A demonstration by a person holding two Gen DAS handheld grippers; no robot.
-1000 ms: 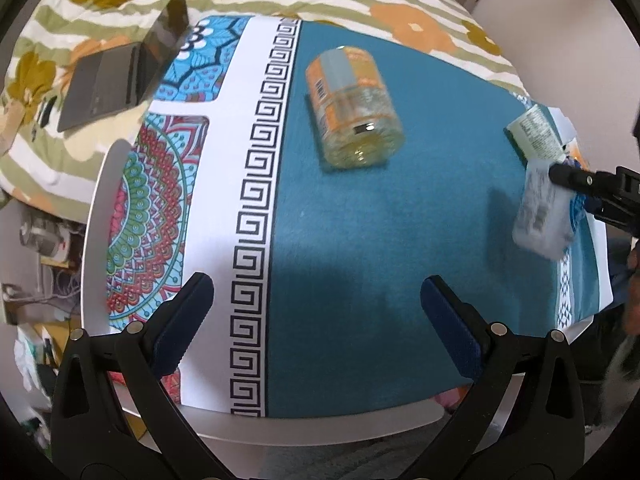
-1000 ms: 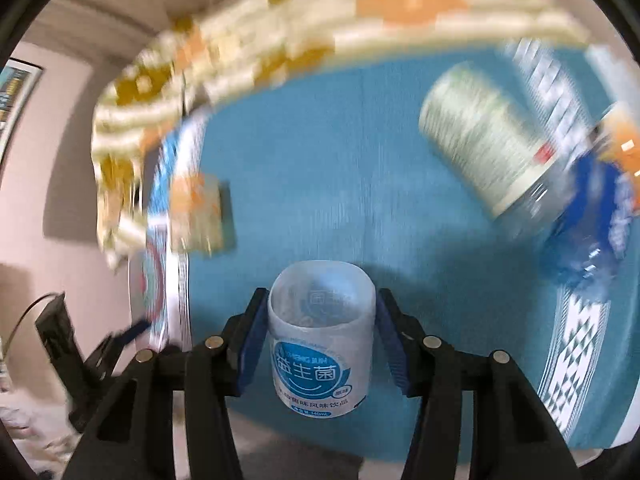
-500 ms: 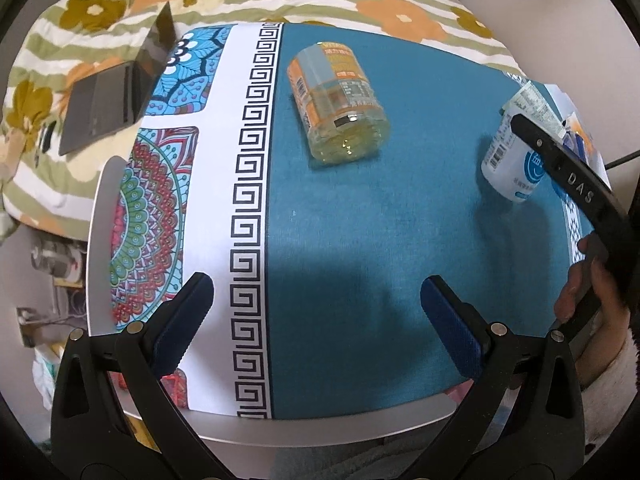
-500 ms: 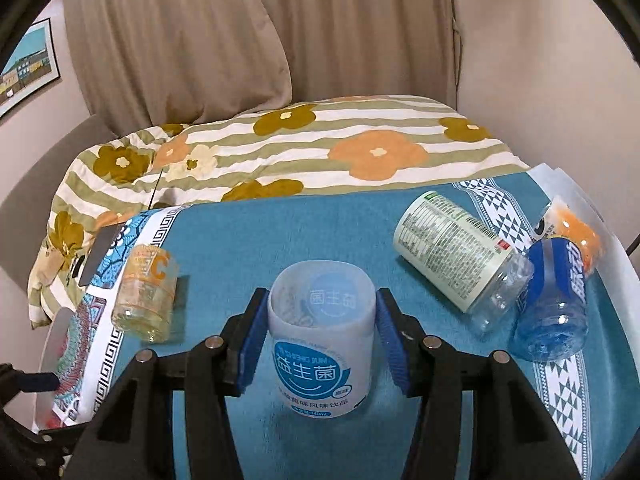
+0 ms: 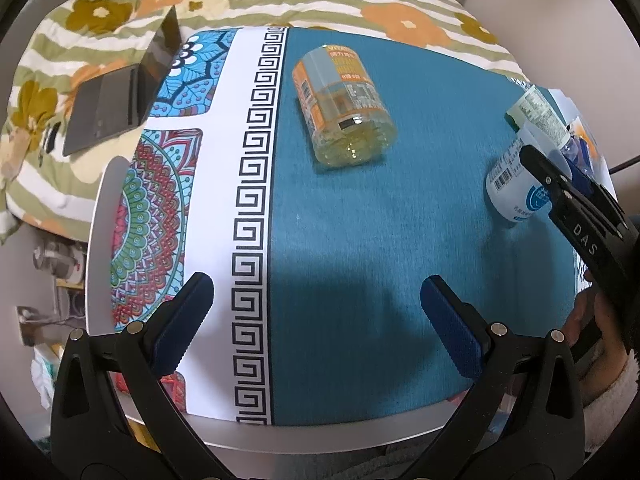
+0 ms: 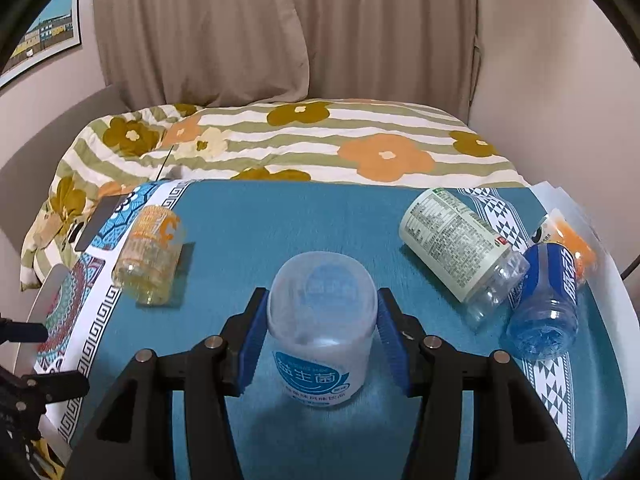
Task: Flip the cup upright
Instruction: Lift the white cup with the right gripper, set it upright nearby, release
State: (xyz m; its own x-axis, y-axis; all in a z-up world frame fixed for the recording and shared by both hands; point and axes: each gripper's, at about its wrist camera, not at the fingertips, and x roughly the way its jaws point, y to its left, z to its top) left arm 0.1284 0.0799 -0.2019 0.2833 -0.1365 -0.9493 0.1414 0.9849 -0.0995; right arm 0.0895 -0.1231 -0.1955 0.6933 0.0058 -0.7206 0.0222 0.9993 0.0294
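A white translucent cup with a blue label (image 6: 322, 340) stands upright on the teal tablecloth (image 6: 280, 232), open end up. My right gripper (image 6: 322, 332) is shut on it, blue pads against both sides. The cup also shows in the left wrist view (image 5: 516, 188), at the right, partly behind the right gripper's black finger. My left gripper (image 5: 316, 322) is open and empty, above the near part of the cloth (image 5: 360, 240). An orange-labelled cup (image 5: 344, 112) lies on its side ahead of it; it also shows in the right wrist view (image 6: 150, 256).
A cream-labelled cup (image 6: 456, 244), a blue cup (image 6: 548, 308) and an orange one (image 6: 568, 240) lie on their sides at the right. A laptop (image 5: 120, 100) rests on the flowered bedspread (image 6: 320, 144) beyond the table. The table's round edge (image 5: 360, 436) is close below.
My right gripper has swung the cup from tilted to upright and brought it down onto the cloth. The left gripper has barely moved.
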